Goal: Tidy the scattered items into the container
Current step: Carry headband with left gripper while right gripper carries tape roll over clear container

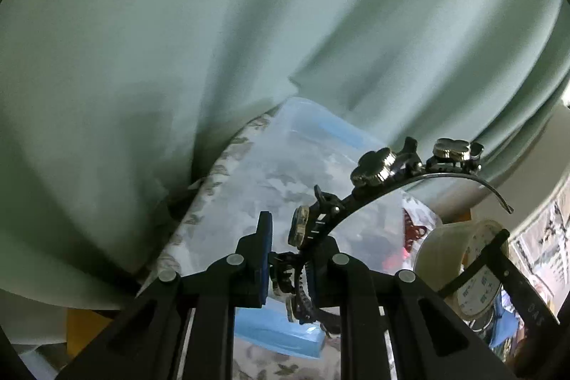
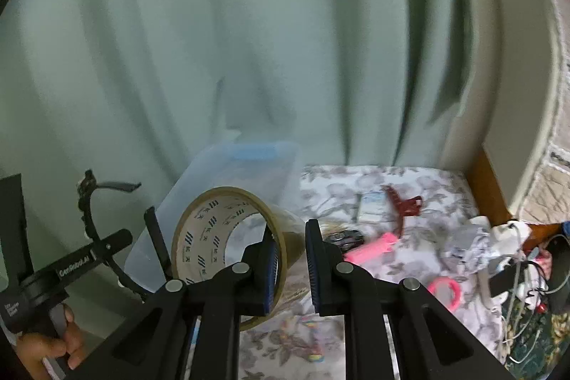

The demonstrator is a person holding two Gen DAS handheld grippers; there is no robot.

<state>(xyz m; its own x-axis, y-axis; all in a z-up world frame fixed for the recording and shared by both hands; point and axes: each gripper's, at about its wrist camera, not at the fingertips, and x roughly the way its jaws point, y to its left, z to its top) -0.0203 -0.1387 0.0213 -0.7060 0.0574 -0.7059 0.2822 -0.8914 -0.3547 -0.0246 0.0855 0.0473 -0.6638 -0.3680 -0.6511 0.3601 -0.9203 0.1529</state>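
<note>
My left gripper [image 1: 290,255] is shut on a black headband [image 1: 374,191] with gold-edged flower studs, held above the clear plastic container [image 1: 285,173] with blue clips. My right gripper [image 2: 292,259] is shut on the wall of a brown packing tape roll [image 2: 221,237], held up just right of the container [image 2: 221,180]. The tape roll also shows in the left wrist view [image 1: 459,266], and the headband in the right wrist view [image 2: 89,212]. On the floral cloth [image 2: 409,259] lie a red hair claw [image 2: 402,205], a pink tube [image 2: 370,246], a pink ring [image 2: 445,291] and a small dark item [image 2: 345,237].
A green curtain [image 2: 249,41] hangs close behind the container. A white card [image 2: 372,205] lies on the cloth. Cables and a power strip [image 2: 523,276] crowd the right edge, beside a cream headboard [image 2: 506,95] with a wooden frame.
</note>
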